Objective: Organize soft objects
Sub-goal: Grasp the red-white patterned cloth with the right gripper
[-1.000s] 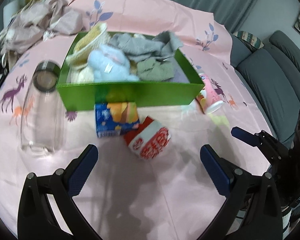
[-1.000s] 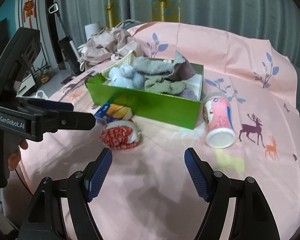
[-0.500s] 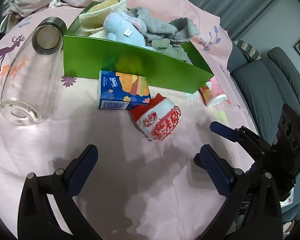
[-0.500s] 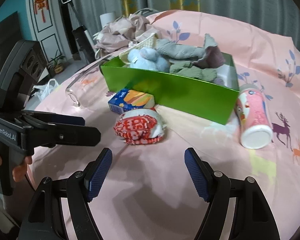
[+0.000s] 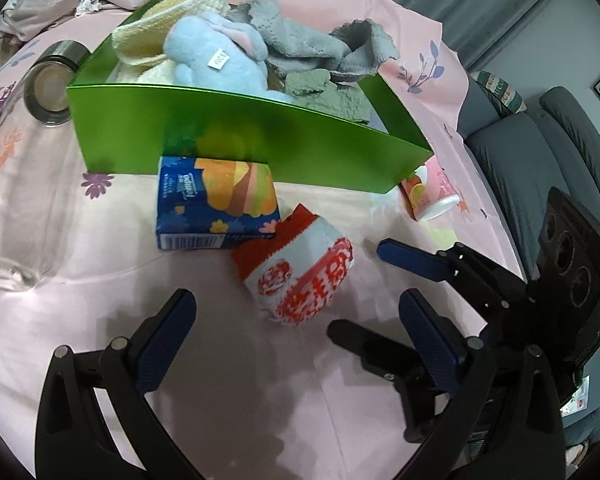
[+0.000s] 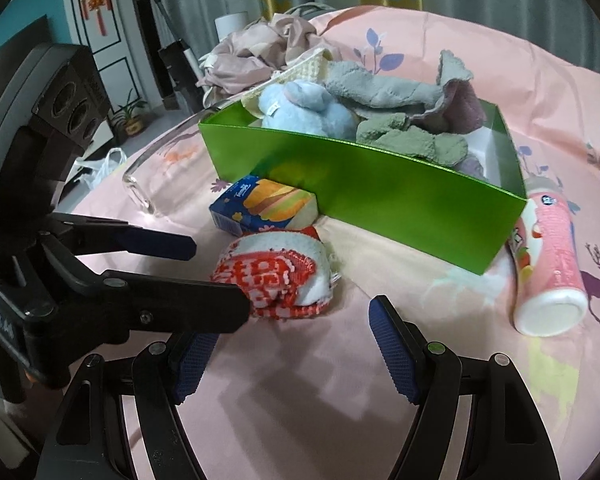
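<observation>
I've brought both tongs down closer to the red-and-white rolled sock [image 5: 300,276] — left tongs [image 5: 296,328] and right tongs [image 6: 292,344] both gaping, empty. The sock lies on the bench just before the green box [image 6: 380,196], beside the tissue pack [image 5: 216,208] — pickup comes next, I judge.

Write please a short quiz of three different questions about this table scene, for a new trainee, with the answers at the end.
1. True or false: the red and white sock lies inside the green box.
2. Which thing touches the sock? A) tissue pack B) pink bottle C) glass bottle
3. Fill in: both grippers are ____, with nothing between their fingers.

Key
1. False: it lies on the pink cloth in front of the box.
2. A
3. open: the left gripper and the right gripper both stand near the sock, not gripping it.
</observation>
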A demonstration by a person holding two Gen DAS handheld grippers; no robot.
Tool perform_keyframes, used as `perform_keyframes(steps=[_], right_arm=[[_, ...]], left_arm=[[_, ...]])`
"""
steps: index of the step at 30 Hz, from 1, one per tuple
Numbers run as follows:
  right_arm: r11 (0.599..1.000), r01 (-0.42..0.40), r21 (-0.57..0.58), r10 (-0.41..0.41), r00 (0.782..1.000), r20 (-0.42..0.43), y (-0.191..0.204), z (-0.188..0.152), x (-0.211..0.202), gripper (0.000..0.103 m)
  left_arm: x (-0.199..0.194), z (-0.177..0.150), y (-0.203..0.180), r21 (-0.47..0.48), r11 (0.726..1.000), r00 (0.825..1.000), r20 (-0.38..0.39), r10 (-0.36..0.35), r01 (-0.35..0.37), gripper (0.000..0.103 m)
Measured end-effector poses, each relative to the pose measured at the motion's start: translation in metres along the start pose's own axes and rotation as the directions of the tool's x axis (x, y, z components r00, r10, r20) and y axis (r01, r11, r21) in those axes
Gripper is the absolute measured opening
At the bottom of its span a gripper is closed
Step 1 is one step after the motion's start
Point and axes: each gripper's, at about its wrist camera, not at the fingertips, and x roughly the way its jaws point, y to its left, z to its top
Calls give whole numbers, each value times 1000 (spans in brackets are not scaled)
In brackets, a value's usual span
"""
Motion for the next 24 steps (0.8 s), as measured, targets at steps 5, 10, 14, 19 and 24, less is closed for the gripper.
perform_keyframes(steps=[5, 10, 14, 19, 24], right_arm=[[1000, -28, 7, 28, 1000, -13, -3, 2, 8, 75], [998, -67, 18, 67, 997, -25, -5, 6, 18, 75], [995, -102, 22, 103, 994, -40, -4, 9, 25, 75], [992, -123, 21, 124, 991, -42, 2, 12, 31, 73], [993, -113, -19, 112, 992, -54, 14, 13, 34, 60]], left_arm=[[5, 6, 2, -4, 1000, 1000, -5, -9, 9, 98], [10, 9, 2, 6, 1000, 1000, -20, -11, 11, 93], [15, 11, 0, 15, 1000, 999, -29, -13, 13, 89], [18, 13, -5, 68, 998, 999, -33, 15, -13, 83], [23, 13, -7, 98, 995, 999, -42, 25, -21, 79]])
